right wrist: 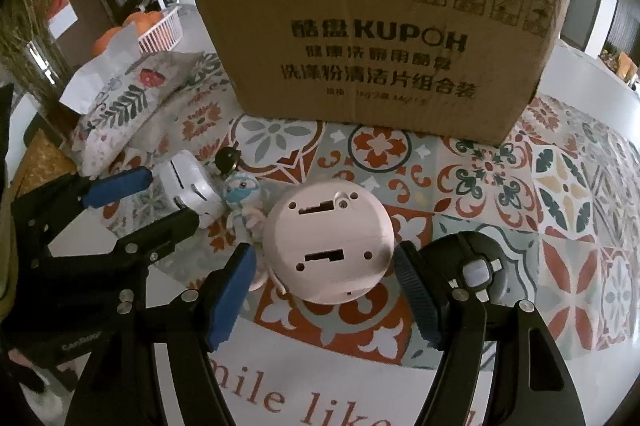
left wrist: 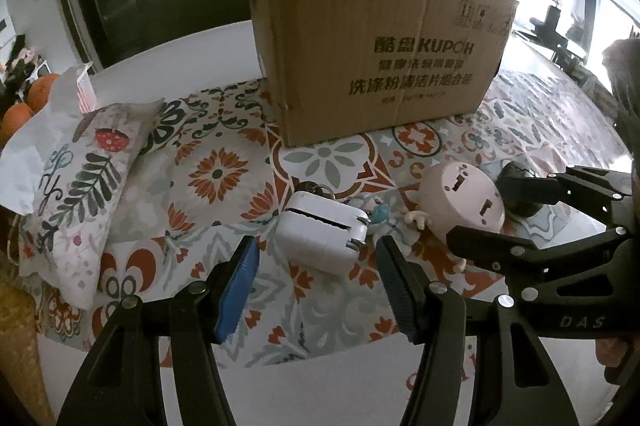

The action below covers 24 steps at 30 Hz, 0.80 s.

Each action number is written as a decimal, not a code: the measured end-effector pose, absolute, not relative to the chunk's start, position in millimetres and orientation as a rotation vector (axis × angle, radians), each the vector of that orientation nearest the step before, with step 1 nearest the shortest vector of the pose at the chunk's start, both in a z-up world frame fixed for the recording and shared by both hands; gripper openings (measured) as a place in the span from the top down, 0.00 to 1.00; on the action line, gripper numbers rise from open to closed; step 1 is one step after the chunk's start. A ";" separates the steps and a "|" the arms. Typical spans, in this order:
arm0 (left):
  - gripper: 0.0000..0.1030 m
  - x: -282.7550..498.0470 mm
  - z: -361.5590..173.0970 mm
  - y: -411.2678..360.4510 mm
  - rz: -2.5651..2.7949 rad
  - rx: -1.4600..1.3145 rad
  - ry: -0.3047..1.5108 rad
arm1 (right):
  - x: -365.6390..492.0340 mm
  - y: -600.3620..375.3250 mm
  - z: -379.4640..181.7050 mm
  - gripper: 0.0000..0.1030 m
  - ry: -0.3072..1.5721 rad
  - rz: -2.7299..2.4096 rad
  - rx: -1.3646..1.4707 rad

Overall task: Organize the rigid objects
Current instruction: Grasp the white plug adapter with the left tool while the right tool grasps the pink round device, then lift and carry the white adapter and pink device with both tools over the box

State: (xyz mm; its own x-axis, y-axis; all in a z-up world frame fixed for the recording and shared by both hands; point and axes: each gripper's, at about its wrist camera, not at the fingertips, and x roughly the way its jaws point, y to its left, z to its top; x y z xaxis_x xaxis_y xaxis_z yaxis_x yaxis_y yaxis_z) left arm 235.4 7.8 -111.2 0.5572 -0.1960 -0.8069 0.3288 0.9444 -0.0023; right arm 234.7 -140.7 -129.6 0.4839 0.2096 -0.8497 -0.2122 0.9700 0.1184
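A white boxy device (left wrist: 324, 238) lies on the patterned cloth just ahead of my open left gripper (left wrist: 316, 262), not between its pads; it also shows in the right wrist view (right wrist: 188, 188). A pink round device (right wrist: 330, 246) lies between the open pads of my right gripper (right wrist: 324, 266), not pressed by them; it shows in the left wrist view too (left wrist: 464, 204). A small teal-haired figurine (right wrist: 240, 194) lies between the two devices. A black round object (right wrist: 476, 266) lies behind the right finger. A brown cardboard box (right wrist: 380, 46) stands behind.
A floral tissue pack (left wrist: 76, 186) with white paper lies at the left. A white basket of oranges (right wrist: 156, 26) stands far left. A small black keyring object (right wrist: 228, 158) lies behind the white device. The patterned cloth (right wrist: 560, 186) extends to the right.
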 end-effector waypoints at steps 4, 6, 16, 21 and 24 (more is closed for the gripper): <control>0.42 242.4 -116.8 8.0 -0.316 0.158 0.935 | 242.0 -140.2 -134.4 0.29 1.046 0.258 -0.002; 0.42 245.5 -119.0 8.1 -0.315 0.157 0.935 | 245.8 -138.9 -136.5 0.28 1.052 0.264 -0.004; 0.51 258.6 -128.4 7.0 -0.335 0.121 0.955 | 260.3 -133.2 -144.8 0.26 1.061 0.275 -0.014; 0.54 258.6 -130.4 5.5 -0.327 0.113 0.954 | 263.5 -136.0 -150.2 0.26 1.072 0.298 0.021; 0.54 256.6 -130.0 5.0 -0.318 0.111 0.953 | 262.3 -136.4 -151.8 0.27 1.054 0.302 0.027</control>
State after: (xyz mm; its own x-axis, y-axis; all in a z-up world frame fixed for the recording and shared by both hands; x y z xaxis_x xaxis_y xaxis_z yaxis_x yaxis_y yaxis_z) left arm 256.6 5.0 -130.0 0.5366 -0.2179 -0.8152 0.3152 0.9479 -0.0459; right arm 262.3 -136.4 -151.8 0.4571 0.2574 -0.8514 -0.2320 0.9586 0.1652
